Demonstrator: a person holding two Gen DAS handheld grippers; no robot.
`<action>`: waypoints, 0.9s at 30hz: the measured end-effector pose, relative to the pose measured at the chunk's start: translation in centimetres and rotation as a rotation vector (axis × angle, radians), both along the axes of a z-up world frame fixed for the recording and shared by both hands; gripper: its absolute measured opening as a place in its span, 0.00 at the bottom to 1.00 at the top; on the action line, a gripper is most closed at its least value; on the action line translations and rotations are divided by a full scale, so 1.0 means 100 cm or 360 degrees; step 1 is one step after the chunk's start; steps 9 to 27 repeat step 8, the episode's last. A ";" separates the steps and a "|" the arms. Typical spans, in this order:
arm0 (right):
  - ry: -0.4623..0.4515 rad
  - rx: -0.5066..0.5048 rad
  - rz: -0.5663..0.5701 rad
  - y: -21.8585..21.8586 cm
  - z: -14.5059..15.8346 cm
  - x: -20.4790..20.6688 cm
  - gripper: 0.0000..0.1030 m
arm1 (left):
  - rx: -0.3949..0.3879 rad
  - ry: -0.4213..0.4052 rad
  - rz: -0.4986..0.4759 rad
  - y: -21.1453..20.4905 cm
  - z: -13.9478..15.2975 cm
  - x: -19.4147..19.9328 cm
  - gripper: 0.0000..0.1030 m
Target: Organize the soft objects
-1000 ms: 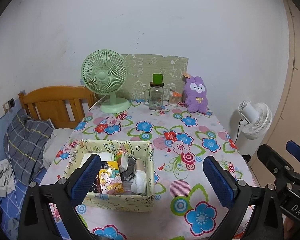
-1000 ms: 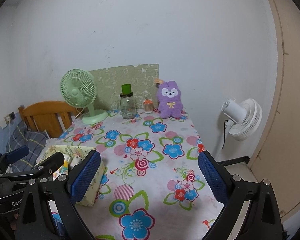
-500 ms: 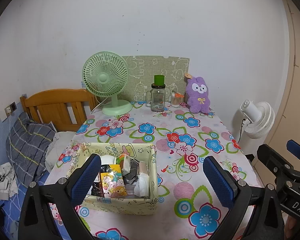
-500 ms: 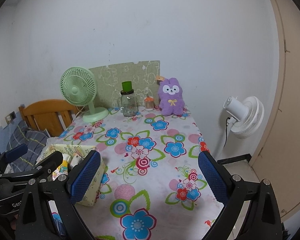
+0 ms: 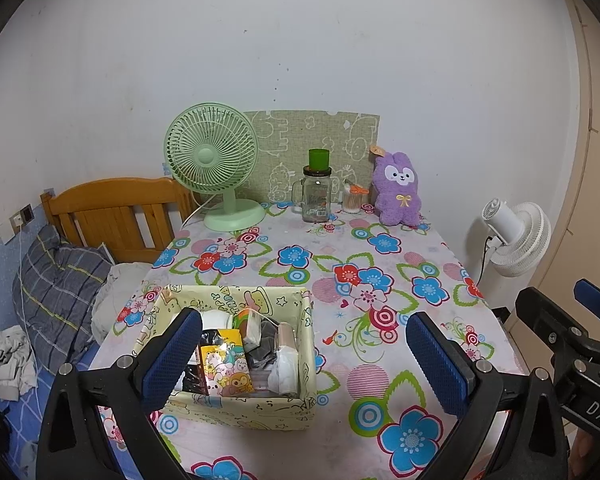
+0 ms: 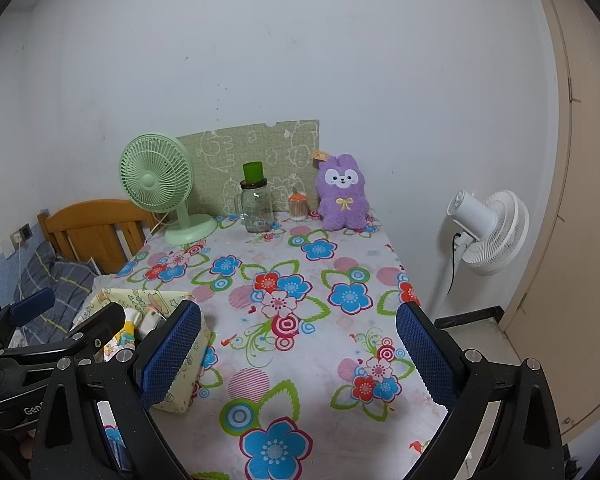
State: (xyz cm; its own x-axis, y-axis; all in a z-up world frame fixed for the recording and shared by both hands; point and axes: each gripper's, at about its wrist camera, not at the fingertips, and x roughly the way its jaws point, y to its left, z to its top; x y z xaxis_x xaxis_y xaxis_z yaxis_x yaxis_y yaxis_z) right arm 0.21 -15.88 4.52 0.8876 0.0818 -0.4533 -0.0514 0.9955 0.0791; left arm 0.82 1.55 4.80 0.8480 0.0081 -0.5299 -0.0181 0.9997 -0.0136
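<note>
A purple plush rabbit (image 5: pixel 397 189) (image 6: pixel 341 193) sits upright at the far edge of the flowered table (image 5: pixel 379 280) (image 6: pixel 300 320), against the wall. A pale yellow fabric box (image 5: pixel 236 368) (image 6: pixel 180 364) near the table's front left holds small packets, a cartoon-printed pack and white bundles. My left gripper (image 5: pixel 303 358) hovers open above the front of the table, its left finger over the box. My right gripper (image 6: pixel 298 354) is open too, to the right of the box, with nothing between its fingers.
A green desk fan (image 5: pixel 214 168), a glass jar with a green lid (image 5: pixel 316 194) and a small cotton-swab jar (image 5: pixel 351 200) line the back of the table before a green mat. A white floor fan (image 6: pixel 487 232) stands at right. A wooden headboard (image 5: pixel 108 212) and bedding lie left.
Both grippers have drawn back and risen slightly, so the table's far items and the box sit a little lower in the views. Neither gripper changed its opening.
</note>
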 end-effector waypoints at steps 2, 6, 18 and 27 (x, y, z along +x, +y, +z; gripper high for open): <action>-0.0001 0.0001 0.0000 0.000 0.000 0.000 0.97 | -0.0002 0.0000 0.0003 0.001 0.000 0.000 1.00; 0.0006 0.0007 -0.0004 -0.001 -0.002 0.001 0.97 | 0.0003 0.0002 0.0001 0.001 0.000 0.000 1.00; 0.0007 0.0007 -0.0006 -0.001 -0.002 0.001 0.97 | 0.0002 0.0002 0.0002 0.001 -0.001 0.001 1.00; 0.0007 0.0007 -0.0006 -0.001 -0.002 0.001 0.97 | 0.0002 0.0002 0.0002 0.001 -0.001 0.001 1.00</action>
